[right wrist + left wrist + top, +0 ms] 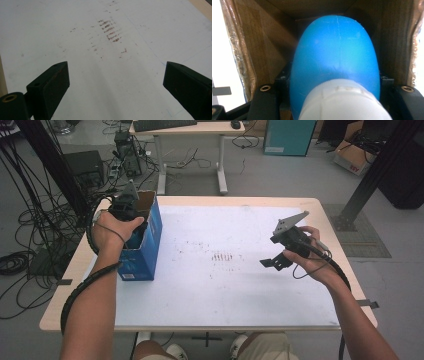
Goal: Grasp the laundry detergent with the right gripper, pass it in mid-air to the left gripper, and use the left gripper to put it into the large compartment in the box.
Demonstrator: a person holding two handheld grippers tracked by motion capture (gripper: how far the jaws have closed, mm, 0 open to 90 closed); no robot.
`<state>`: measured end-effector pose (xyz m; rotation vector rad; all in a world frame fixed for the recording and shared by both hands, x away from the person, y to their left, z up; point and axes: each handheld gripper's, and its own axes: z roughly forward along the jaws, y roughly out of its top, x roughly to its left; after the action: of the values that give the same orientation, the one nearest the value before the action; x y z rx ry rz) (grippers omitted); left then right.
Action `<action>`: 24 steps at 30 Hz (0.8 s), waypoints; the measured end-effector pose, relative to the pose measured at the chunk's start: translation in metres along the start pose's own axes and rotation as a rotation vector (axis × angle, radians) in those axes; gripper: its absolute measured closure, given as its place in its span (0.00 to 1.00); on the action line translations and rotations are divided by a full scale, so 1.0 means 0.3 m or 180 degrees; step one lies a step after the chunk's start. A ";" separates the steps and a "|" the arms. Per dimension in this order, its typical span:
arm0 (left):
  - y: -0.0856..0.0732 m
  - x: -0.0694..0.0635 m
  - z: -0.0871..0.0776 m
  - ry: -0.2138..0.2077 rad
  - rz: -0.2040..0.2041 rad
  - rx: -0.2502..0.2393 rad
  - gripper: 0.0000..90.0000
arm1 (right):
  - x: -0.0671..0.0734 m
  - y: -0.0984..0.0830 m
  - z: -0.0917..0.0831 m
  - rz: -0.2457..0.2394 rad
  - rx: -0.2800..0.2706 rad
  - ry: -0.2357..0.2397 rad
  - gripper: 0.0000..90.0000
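Work in hand: a blue bottle (337, 55) with a white cap (342, 102) is being lowered into an open blue box (145, 245) at the left of the bench (300, 202).

Left tool (125, 212): closed on the blue bottle, which is gripped near its cap end; the jaws are seen pressed against both flanks of the bottle in the left gripper view.

Right tool (275, 262): jaws spread wide with nothing between them, held above the white sheet (105, 75), well apart from the box.

Place of the bottle: inside the mouth of the box, brown cardboard walls (249, 45) being seen on both sides and beyond its rounded base.

Long axis: the bottle is aligned with the left tool, cap toward the tool and base pointing deeper into the box.

Deciding relation: the bottom of the box lies straight ahead of the bottle's base, along that same axis; the next move is judged to be a further push down the box, then a release.

Nearer hand: the left hand (112, 230) is at the box; the right hand (305, 260) is far off across the bench.

Clearance: a little room is left between bottle and walls on each side, so a straight descent is judged safe; contact with the box floor cannot be told.

Marks: brown smudges (110, 30) are seen mid-sheet, away from the work.
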<state>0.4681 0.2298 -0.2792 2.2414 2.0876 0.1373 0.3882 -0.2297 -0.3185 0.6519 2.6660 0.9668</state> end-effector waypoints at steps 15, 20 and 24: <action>-0.008 -0.007 -0.053 0.0073 0.0100 0.0042 0.35 | 0.004 0.014 -0.004 -0.0031 -0.0043 -0.0003 0.08; -0.012 -0.008 -0.075 0.0082 0.0147 0.0027 0.35 | 0.006 0.018 -0.005 -0.0027 -0.0045 -0.0004 0.08; -0.017 -0.012 -0.090 0.0080 0.0171 0.0030 0.34 | 0.005 0.020 -0.008 -0.0019 -0.0048 -0.0008 0.08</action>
<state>0.4597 0.2263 -0.2529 2.3140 2.0453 0.1598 0.3880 -0.2261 -0.3130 0.6412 2.6544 0.9831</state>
